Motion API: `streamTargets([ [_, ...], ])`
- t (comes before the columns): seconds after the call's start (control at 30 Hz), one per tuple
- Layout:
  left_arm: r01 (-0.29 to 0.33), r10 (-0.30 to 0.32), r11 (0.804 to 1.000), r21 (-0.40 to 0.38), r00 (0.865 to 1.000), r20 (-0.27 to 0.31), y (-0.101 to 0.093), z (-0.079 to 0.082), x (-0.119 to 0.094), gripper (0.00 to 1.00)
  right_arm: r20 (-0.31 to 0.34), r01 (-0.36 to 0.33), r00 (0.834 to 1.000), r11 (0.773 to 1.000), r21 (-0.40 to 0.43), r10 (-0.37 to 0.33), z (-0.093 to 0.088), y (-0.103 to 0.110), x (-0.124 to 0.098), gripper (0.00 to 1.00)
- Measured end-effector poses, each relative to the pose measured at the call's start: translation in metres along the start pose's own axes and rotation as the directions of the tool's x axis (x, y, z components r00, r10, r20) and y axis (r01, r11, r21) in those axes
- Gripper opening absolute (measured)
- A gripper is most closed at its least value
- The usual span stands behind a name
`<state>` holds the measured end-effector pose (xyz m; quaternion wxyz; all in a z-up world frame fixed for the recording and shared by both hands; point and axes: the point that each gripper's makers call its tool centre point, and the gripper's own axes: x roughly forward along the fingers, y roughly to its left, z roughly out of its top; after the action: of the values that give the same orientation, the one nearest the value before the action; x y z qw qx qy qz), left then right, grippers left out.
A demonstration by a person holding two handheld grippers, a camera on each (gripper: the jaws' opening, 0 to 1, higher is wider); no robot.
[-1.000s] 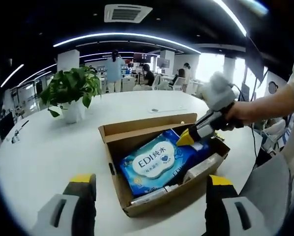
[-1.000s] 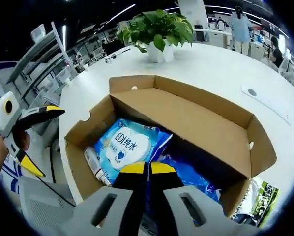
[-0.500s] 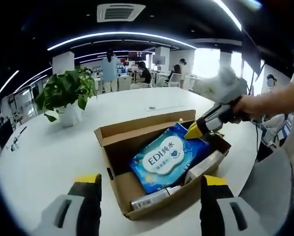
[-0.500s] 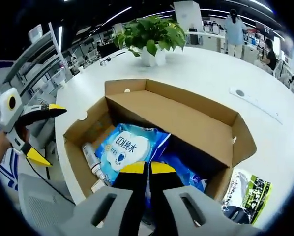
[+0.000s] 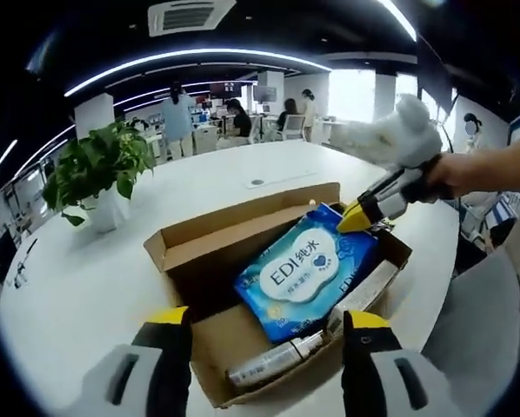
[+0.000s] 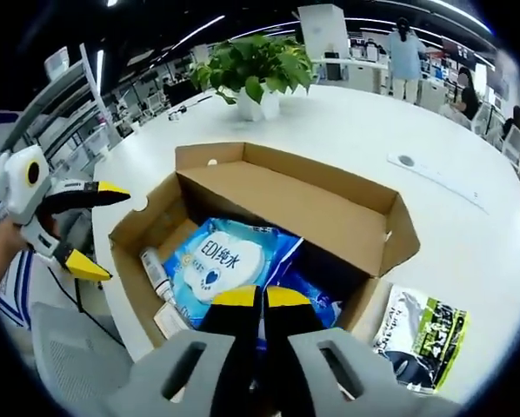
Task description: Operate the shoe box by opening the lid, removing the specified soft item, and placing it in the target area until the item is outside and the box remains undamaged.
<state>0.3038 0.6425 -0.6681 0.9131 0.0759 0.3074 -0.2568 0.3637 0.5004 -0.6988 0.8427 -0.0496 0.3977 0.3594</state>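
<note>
Fingers of the right gripper (image 6: 250, 300) are pinching together on the corner of the blue wipes pack (image 6: 221, 265), which is tilting up inside the open shoe box (image 6: 347, 221). The left gripper (image 5: 262, 326), fingers spread apart, is hovering near the box on the white surface (image 5: 86, 269).

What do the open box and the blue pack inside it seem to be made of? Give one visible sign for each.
Box: brown corrugated cardboard, matte, with folded flaps and raw cut edges. Blue pack: probably soft plastic film, glossy, wrinkled, with a printed label. The right claw holds its corner.
</note>
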Motion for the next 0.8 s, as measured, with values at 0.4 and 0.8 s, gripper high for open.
streamTargets([
  [0.4,0.056,-0.058,0.998,-0.037,0.996,-0.06,-0.005,0.0,0.031,0.48,-0.007,0.034,0.999,0.999,0.01,-0.034,-0.007,-0.016,-0.012,0.0],
  [0.8,0.12,-0.143,0.983,-0.137,0.974,-0.173,-0.011,-0.024,0.062,0.37,-0.007,0.042,0.999,0.999,0.007,-0.042,-0.011,-0.02,-0.017,0.0],
])
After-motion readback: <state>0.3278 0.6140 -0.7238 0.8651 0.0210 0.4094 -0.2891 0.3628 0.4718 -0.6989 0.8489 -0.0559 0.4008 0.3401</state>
